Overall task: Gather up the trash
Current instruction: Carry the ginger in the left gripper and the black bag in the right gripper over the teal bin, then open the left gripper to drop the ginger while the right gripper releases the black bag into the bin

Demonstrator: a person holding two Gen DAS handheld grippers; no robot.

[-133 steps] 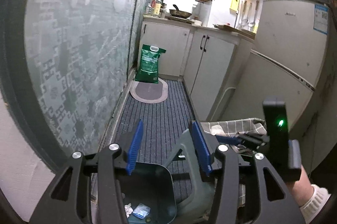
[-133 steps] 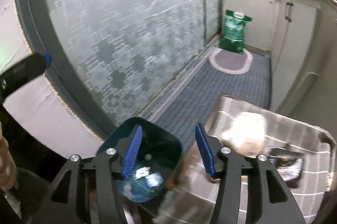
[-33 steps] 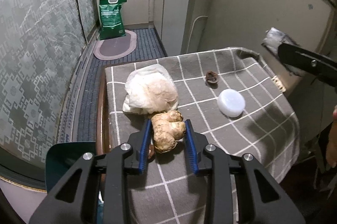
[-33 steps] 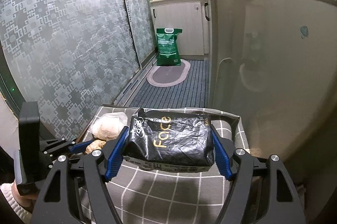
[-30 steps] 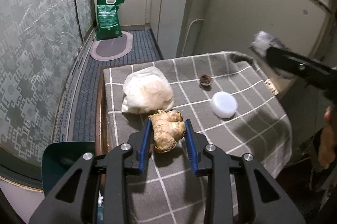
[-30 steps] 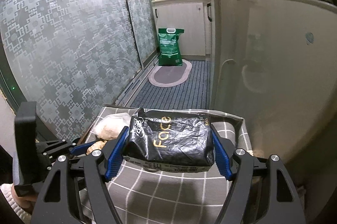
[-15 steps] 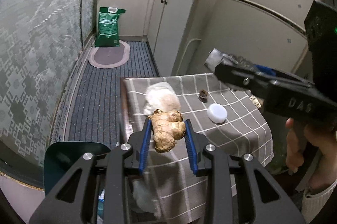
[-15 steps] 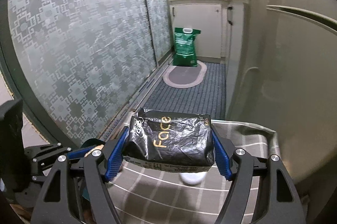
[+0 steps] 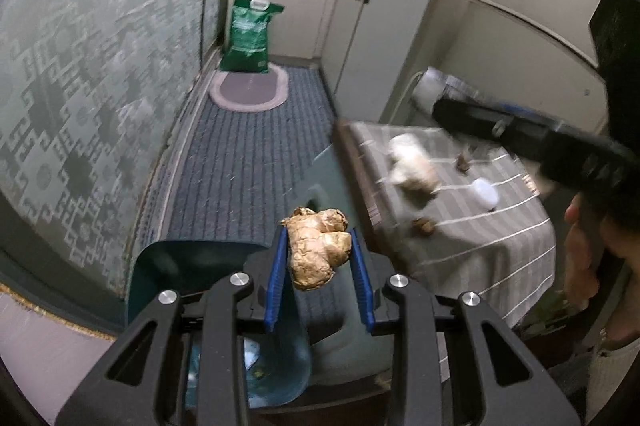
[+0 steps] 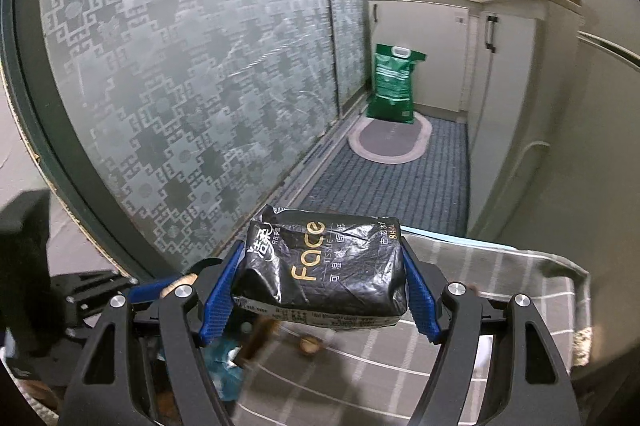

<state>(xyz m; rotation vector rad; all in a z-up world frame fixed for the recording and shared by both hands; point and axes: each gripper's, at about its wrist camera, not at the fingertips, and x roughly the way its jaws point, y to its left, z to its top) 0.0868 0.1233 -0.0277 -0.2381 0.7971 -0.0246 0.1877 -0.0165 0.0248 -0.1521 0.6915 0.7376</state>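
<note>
My left gripper [image 9: 319,270] is shut on a knobbly brown ginger root [image 9: 317,251] and holds it above the dark teal trash bin [image 9: 160,278], whose open mouth lies below the fingers. My right gripper [image 10: 320,296] is shut on a black "Face" tissue pack [image 10: 322,272], held above the checked cloth table [image 10: 500,306]. The left gripper's blue fingertips [image 10: 150,292] show at the left of the right wrist view. The right gripper [image 9: 528,136] shows blurred at the right of the left wrist view.
On the table [image 9: 492,246] lie a white crumpled bag [image 9: 412,166], a white round lid [image 9: 485,192] and small brown bits [image 9: 425,226]. A frosted glass door [image 9: 100,66] lines the left. A green sack [image 9: 250,36] and oval mat [image 9: 250,90] lie beyond.
My left gripper has swung left off the table with the ginger and now hangs over the bin. My right gripper has followed with the tissue pack.
</note>
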